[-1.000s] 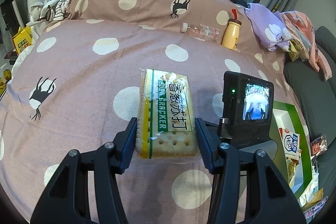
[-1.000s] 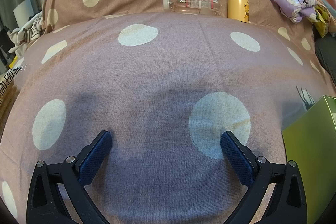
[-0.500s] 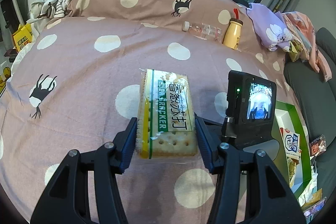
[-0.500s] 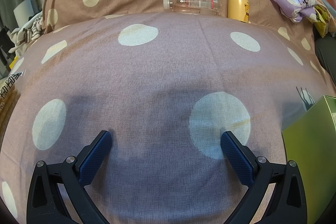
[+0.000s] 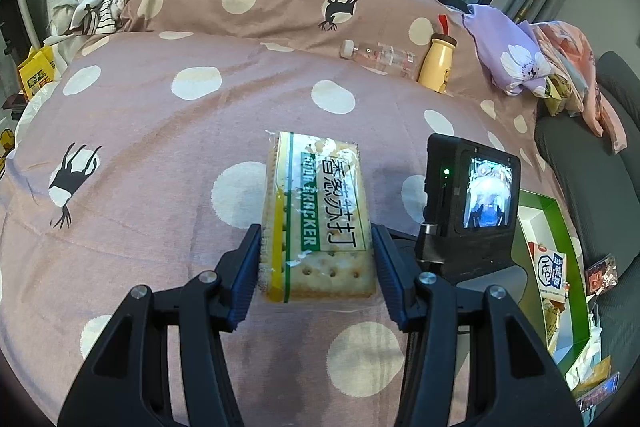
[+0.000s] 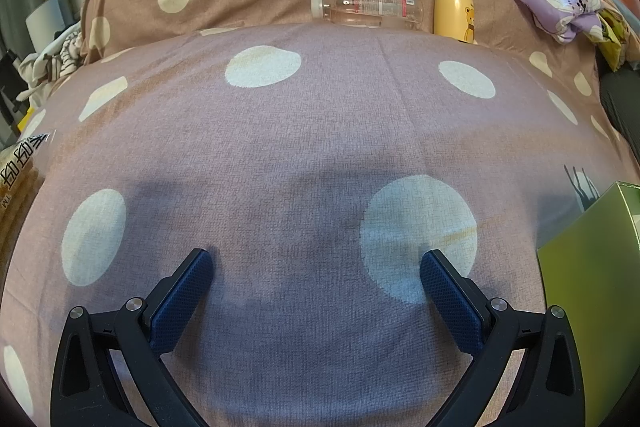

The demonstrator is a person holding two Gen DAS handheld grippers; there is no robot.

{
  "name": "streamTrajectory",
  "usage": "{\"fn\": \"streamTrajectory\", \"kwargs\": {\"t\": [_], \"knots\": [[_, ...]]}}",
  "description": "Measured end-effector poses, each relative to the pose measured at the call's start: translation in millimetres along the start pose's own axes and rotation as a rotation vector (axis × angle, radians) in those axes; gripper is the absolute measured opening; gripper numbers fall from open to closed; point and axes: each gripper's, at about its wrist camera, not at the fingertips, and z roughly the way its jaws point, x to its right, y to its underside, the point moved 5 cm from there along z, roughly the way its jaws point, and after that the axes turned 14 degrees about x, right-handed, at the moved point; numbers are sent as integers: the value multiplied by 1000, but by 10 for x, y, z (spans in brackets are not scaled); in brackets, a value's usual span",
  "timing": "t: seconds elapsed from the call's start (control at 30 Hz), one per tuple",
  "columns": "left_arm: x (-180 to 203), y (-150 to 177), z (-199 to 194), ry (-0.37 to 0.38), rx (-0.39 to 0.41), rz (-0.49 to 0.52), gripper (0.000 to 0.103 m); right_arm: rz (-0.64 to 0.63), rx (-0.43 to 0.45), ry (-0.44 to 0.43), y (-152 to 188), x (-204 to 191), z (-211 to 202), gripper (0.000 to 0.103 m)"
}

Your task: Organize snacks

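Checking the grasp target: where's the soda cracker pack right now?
Left wrist view, centre: the soda cracker pack sits clamped in the left gripper above the dotted bedspread, left of the green box.

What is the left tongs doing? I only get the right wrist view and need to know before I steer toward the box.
Observer: The left tongs are closed on a cracker pack, held lengthwise above the bedspread.
Operator: I see only a green wall of the box at my right edge. Is anything inside?
Observer: Yes, the green box is open on top and a white snack packet already lies in it.
Operator: Any more snacks left outside?
Observer: A few small packets lie beyond the box, on the dark grey seat.
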Motion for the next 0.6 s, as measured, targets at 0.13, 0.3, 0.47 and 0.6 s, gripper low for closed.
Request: {"fn": "streamTrajectory", "kwargs": {"t": [0.13, 0.3, 0.47, 0.6], "knots": [[0, 10, 16, 2, -5, 1, 54, 0, 0, 0, 2, 7, 2, 103], [-37, 23, 23, 5, -8, 2, 54, 0, 0, 1, 3, 6, 3, 103], [-95, 52, 14, -6, -19, -20, 54, 0, 0, 1, 4, 6, 4, 103], [-145, 62, 0, -23, -25, -10, 54, -1, 0, 1, 3, 1, 4, 103]]}}
